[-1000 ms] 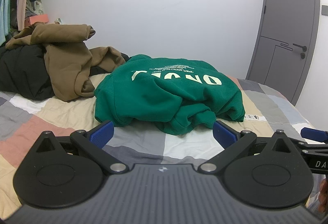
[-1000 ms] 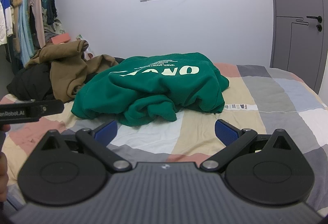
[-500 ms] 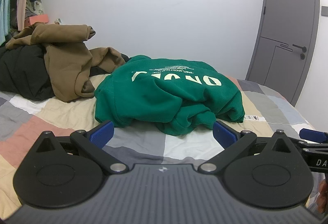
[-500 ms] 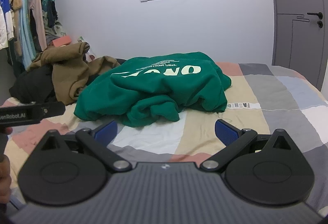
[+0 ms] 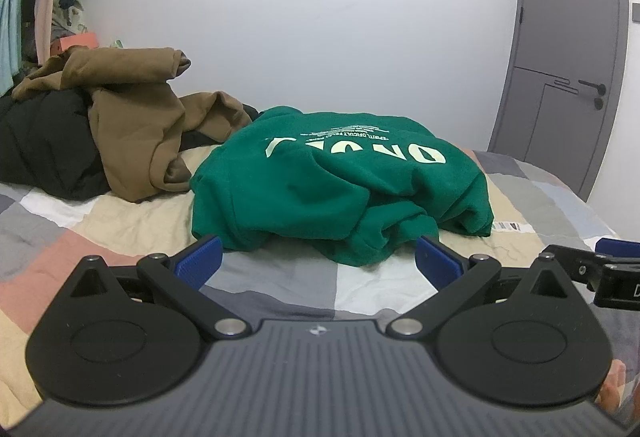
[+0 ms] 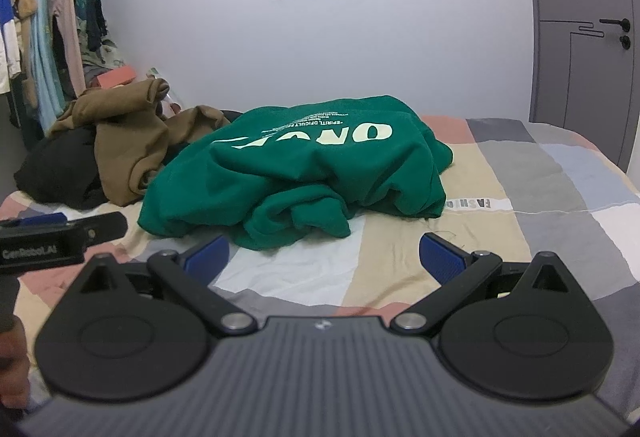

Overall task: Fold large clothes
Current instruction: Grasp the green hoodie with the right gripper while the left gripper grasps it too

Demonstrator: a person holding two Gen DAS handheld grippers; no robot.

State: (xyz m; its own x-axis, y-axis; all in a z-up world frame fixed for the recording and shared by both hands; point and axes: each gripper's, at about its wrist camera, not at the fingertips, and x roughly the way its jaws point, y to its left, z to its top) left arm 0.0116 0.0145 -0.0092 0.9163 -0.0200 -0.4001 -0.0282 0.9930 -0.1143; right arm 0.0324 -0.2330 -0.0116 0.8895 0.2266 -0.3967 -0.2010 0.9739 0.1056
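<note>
Pre-grasp: I hold left hand-held gripper point(image 5: 318, 257) and right hand-held gripper point(image 6: 322, 257) spread, empty, near crumpled green sweatshirt point(image 5: 340, 189) on bed point(image 5: 280, 285). Next: grab hem, spread flat.

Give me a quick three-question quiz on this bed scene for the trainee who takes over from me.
1. True or false: the left gripper is shut on the green sweatshirt.
2. Which garment lies draped over the black clothes? A) the brown one B) the green one C) a white one
3. Fill in: the right gripper is ____ and holds nothing.

Key: 1 false, both grippers are open and short of the sweatshirt, which lies crumpled on the quilt. 2 A. 3 open.
</note>
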